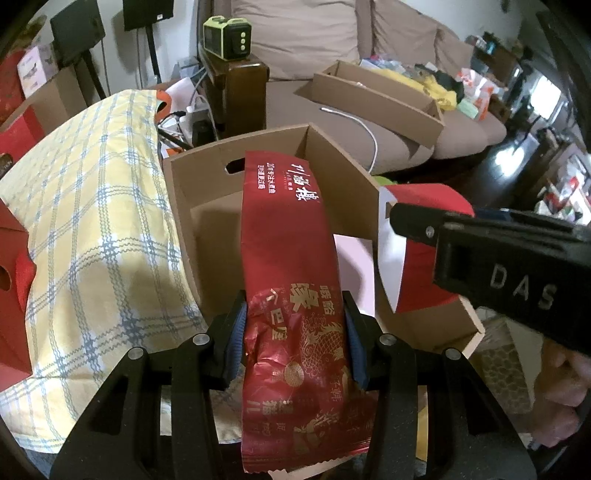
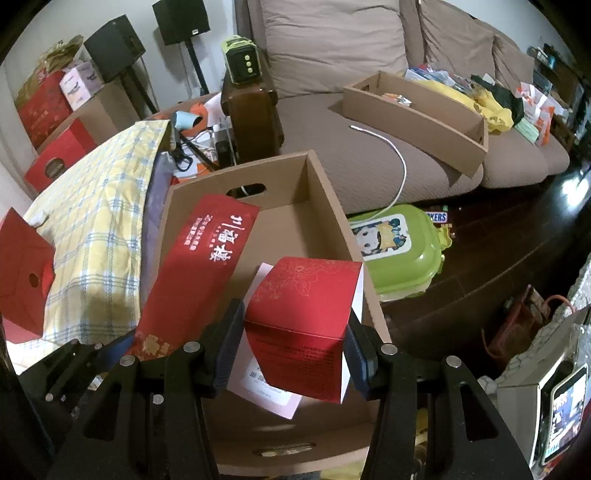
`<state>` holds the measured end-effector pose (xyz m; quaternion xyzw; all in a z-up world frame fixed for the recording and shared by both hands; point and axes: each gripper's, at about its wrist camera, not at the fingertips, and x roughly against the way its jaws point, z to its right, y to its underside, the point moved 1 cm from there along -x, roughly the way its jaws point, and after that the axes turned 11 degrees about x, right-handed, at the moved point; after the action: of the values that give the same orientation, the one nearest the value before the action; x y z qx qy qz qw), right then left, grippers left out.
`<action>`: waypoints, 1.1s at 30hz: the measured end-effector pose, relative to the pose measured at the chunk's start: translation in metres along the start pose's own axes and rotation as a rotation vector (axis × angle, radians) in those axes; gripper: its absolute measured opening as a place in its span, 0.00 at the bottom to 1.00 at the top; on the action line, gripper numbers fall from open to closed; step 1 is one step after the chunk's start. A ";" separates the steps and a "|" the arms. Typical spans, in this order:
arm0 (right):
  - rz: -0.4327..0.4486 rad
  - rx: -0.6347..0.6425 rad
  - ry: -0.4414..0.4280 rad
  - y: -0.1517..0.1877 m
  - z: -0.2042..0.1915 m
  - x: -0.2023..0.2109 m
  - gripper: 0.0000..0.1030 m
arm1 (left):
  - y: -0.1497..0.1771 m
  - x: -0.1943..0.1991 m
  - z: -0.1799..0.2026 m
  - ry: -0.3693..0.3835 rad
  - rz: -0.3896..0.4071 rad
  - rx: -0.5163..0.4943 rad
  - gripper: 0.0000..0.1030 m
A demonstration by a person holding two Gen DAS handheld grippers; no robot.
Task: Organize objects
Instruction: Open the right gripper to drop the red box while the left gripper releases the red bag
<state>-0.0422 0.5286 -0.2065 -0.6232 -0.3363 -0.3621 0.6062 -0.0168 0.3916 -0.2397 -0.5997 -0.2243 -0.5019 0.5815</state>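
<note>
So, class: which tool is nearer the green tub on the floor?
Right. The right tool, holding the red box, is on the tub's side of the carton; the left tool is on the far side.

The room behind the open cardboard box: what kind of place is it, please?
Most likely a living room in a home, rather cluttered. A long beige fabric sofa runs along the back, black loudspeakers on stands are by the wall, and a yellow checked cloth lies beside the box.
</note>
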 end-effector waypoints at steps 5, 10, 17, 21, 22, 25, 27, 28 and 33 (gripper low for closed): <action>0.004 -0.014 -0.006 0.000 0.003 0.001 0.51 | 0.002 -0.003 0.001 -0.001 -0.007 -0.001 0.43; 0.009 -0.023 -0.012 0.000 0.003 0.003 0.56 | 0.003 -0.003 0.002 -0.002 -0.007 0.000 0.43; 0.017 -0.034 -0.012 -0.001 0.005 0.003 0.57 | 0.004 -0.006 0.001 0.002 -0.015 0.006 0.43; 0.031 -0.045 -0.008 -0.001 0.008 0.006 0.60 | 0.004 -0.008 -0.001 0.047 -0.048 0.038 0.43; 0.034 -0.047 -0.007 0.000 0.008 0.007 0.61 | 0.004 -0.007 -0.001 0.046 -0.047 0.036 0.43; 0.036 -0.052 -0.008 -0.001 0.010 0.007 0.61 | 0.005 -0.007 0.000 0.045 -0.044 0.037 0.43; 0.038 -0.055 -0.013 -0.001 0.010 0.008 0.61 | 0.004 -0.007 -0.001 0.045 -0.048 0.045 0.43; 0.041 -0.058 -0.018 -0.002 0.010 0.008 0.61 | 0.004 -0.007 -0.001 0.043 -0.048 0.048 0.43; 0.046 -0.061 -0.013 -0.002 0.012 0.009 0.61 | 0.004 -0.008 0.001 0.045 -0.067 0.039 0.45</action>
<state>-0.0385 0.5403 -0.1978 -0.6512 -0.3147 -0.3543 0.5928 -0.0157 0.3940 -0.2483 -0.5690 -0.2408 -0.5300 0.5809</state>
